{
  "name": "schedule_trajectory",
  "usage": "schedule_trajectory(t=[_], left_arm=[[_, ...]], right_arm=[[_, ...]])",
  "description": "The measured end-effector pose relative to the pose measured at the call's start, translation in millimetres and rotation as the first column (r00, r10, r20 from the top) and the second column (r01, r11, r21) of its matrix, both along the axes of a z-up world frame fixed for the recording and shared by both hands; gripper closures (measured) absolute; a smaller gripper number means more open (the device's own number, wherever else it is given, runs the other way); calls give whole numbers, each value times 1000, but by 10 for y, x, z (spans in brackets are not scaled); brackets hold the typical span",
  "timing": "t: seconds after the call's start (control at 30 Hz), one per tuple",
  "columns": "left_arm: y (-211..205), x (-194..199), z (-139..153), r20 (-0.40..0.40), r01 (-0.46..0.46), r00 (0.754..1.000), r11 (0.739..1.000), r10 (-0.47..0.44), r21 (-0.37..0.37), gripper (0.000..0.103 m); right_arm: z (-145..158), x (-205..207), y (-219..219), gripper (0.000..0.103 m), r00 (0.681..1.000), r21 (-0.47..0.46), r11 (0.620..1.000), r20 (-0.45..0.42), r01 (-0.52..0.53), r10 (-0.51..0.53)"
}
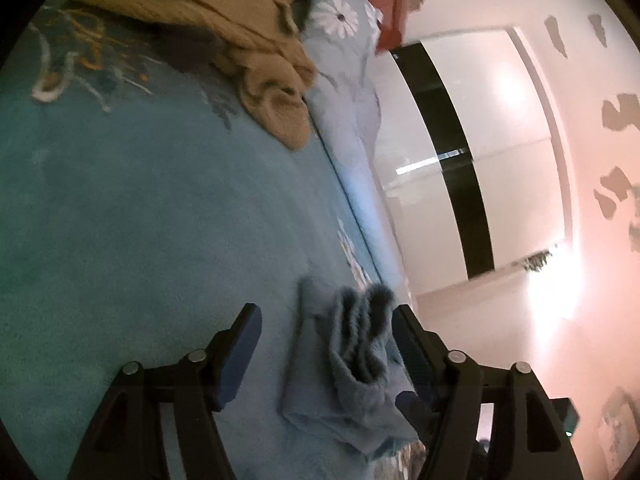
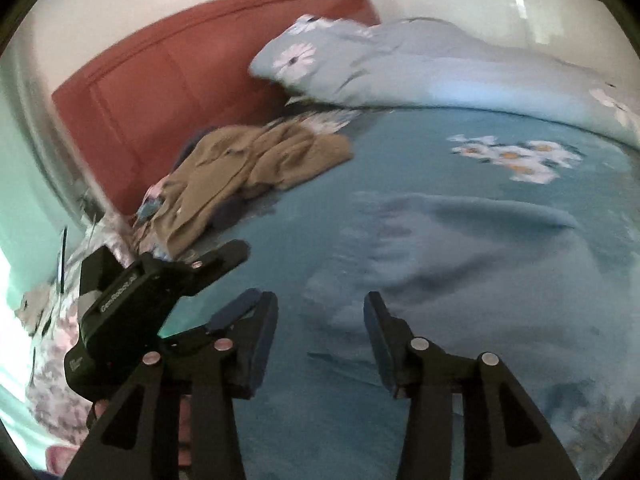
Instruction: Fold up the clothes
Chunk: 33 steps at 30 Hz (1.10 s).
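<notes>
A light blue garment (image 1: 352,364) lies bunched in folds on the teal bed sheet (image 1: 140,220), right beside the right finger of my left gripper (image 1: 326,322). The left gripper is open and the cloth sits partly between its jaws, loose. In the right wrist view the same blue garment (image 2: 460,252) spreads flat and blurred ahead of my right gripper (image 2: 320,308), which is open and empty above the sheet (image 2: 320,400). The left gripper's body (image 2: 132,304) shows at the left of that view.
A heap of tan clothes (image 1: 240,40) lies near the red headboard (image 2: 160,80), also in the right wrist view (image 2: 256,164). A pale blue floral duvet (image 2: 420,68) is bunched along the far edge of the bed. A white wardrobe (image 1: 460,140) stands beyond the bed.
</notes>
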<state>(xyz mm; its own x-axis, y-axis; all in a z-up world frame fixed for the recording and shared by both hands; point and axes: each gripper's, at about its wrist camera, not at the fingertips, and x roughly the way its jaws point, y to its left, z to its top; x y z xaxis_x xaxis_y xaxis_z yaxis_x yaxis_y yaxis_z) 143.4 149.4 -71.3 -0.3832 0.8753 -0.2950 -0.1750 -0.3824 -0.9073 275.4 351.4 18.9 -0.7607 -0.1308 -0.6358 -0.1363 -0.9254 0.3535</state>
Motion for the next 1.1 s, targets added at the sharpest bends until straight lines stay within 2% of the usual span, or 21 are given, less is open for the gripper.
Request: schedule_trajectory(t=[0.07,0.2,0.3,0.4,0.5,0.63,0.73,0.83,0.9,1.03,1.1], left_arm=[[134,28,56,-31,69,997,998,-69,-9,29],[403,123,158,-86,192,976,978,-199,-77,28],[559,226,234,-142,226,957,958,-252,-175,28],[607,297,282,-197,172,953,944,-232,-283,30],[518,229,202,-157,85,976,934,-148,-347,30],[438,177,142,-115,79,986,944,-121,-321,30],[404,229,243,-155,71,980,951,-122,-301,30],[472,268,520,-257,63,956,953,-143,-296,28],[635,241,749,-322,108,923,943,-213,-314,28],[984,167,925,-345,275,865,920,-364,-279,28],[1145,157,853,-323,305,853,894,-409,-327,28]], right_arm=[[10,173,205,57,997,-25,997,-21,77,-78],[24,492,575,57,978,-68,978,-52,200,-203],[-4,661,789,57,964,-111,961,-55,255,-262],[-56,721,840,57,961,-132,955,-50,265,-273],[-85,704,804,57,963,-119,959,-51,258,-266],[-81,805,861,57,960,-137,955,-69,261,-272],[-55,830,933,57,954,-143,950,-75,277,-289],[-15,826,1016,57,951,-133,948,-75,290,-301],[21,737,1107,57,955,-91,954,-59,286,-292],[-32,399,1376,57,960,-61,959,47,278,-276],[-95,259,1501,57,955,-44,957,94,287,-282]])
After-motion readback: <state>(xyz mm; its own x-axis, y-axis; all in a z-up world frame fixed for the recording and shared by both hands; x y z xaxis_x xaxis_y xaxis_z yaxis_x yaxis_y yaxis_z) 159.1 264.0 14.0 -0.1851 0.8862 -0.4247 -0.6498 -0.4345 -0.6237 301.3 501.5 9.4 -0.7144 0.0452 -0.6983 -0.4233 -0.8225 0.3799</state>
